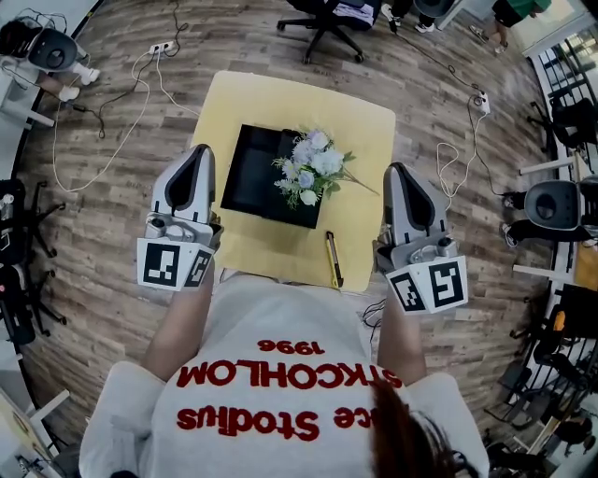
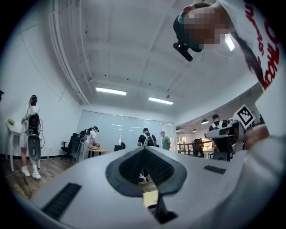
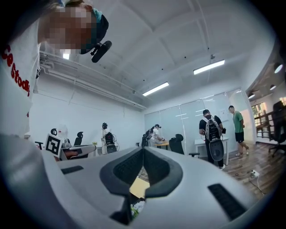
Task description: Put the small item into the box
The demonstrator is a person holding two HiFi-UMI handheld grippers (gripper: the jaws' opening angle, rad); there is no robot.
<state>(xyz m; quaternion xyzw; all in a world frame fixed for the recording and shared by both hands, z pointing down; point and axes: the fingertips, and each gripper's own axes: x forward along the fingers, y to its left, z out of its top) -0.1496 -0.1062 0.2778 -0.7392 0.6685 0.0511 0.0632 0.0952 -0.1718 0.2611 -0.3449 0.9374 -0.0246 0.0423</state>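
Observation:
On a small yellow table (image 1: 364,131) lies a shallow black box (image 1: 252,173). A bunch of white and pale blue flowers (image 1: 311,168) rests across the box's right edge. A slim yellow and black utility knife (image 1: 333,259) lies near the table's front edge. My left gripper (image 1: 199,151) is held in the air over the table's left edge, shut and empty. At the right edge my right gripper (image 1: 396,170) is raised the same way, shut with nothing in it. Both gripper views look out level across the room, with the left gripper's (image 2: 145,150) and the right gripper's (image 3: 143,150) jaws closed.
A black office chair (image 1: 322,19) stands beyond the table. Cables and a power strip (image 1: 161,48) lie on the wooden floor to the left, and another power strip (image 1: 483,101) to the right. Stands and gear line both sides. Several people (image 3: 212,136) stand far off.

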